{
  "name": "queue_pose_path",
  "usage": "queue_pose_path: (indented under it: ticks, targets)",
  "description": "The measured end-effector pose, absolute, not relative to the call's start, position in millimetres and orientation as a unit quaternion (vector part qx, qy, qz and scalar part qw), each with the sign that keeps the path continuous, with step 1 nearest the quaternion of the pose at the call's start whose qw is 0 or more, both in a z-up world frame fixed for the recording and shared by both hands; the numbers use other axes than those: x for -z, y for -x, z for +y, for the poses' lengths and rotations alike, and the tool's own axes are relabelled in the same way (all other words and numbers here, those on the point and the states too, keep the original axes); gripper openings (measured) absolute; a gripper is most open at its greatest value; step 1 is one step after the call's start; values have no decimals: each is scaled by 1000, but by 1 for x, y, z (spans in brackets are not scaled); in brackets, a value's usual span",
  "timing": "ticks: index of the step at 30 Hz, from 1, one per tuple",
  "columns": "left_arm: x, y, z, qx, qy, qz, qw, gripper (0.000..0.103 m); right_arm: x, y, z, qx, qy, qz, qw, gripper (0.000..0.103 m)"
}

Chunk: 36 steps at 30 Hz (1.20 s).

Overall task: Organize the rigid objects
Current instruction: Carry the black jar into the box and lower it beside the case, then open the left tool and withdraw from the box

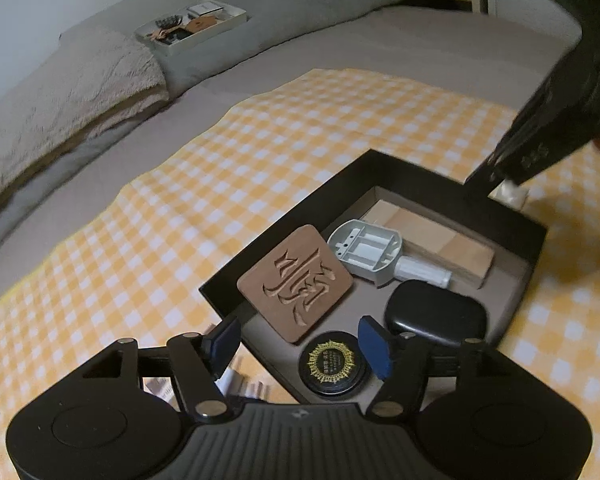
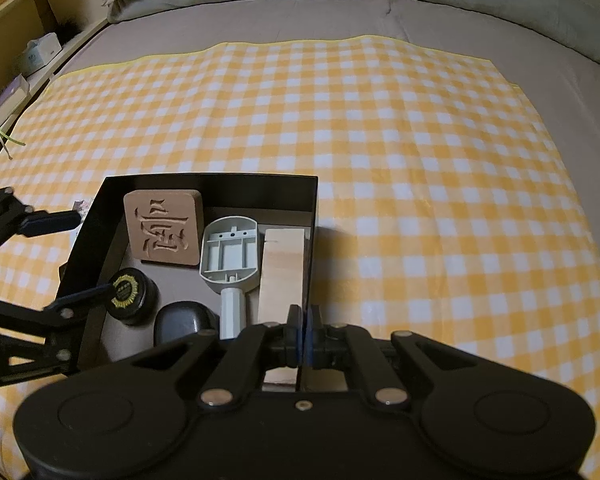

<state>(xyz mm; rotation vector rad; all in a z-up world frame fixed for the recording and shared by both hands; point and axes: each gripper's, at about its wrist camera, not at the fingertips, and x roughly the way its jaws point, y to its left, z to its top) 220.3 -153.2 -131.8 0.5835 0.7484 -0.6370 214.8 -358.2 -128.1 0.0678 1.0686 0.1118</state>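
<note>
Five things lie in the black box (image 2: 100,216): my right hand-held gripper (image 2: 305,334) pinches its wall at six o'clock to steady it, my left hand-held gripper (image 1: 300,344) half-wide, empty, over the round tin (image 1: 332,364).

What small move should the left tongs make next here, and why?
Probably lift the left tongs clear of the open black box: the round black tin with a gold emblem rests inside it, and the open pads are not pressing it.

left hand-held gripper (image 1: 300,344) open, right hand-held gripper (image 2: 305,334) clamped
</note>
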Motion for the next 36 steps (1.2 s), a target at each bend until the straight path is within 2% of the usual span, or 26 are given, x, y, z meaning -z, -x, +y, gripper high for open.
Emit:
queue_pose_path:
  ticks: [3, 11, 14, 20, 26, 29, 36]
  targets:
    - [120, -219, -142, 306, -237, 370, 844, 66, 128, -215, -358, -53, -31, 509, 859, 3]
    - [78, -219, -103, 292, -96, 396, 865, 97, 129, -216, -358, -54, -30, 510, 858, 3]
    - [60, -217, -89, 266, -49, 380, 884, 103, 131, -216, -360, -54, -30, 511, 857, 3]
    - [47, -220, -64, 212, 5, 366, 906, 103, 133, -216, -353, -47, -17, 518, 854, 4]
    - [65, -245, -37, 118, 91, 418, 896, 103, 136, -217, -354, -33, -10, 520, 854, 10]
    - [78, -259, -29, 84, 117, 437, 888, 103, 136, -218, -354, -42, -19, 521, 852, 9]
    - [107, -285, -41, 69, 65, 455, 885, 103, 135, -219, -349, -45, -10, 522, 852, 9]
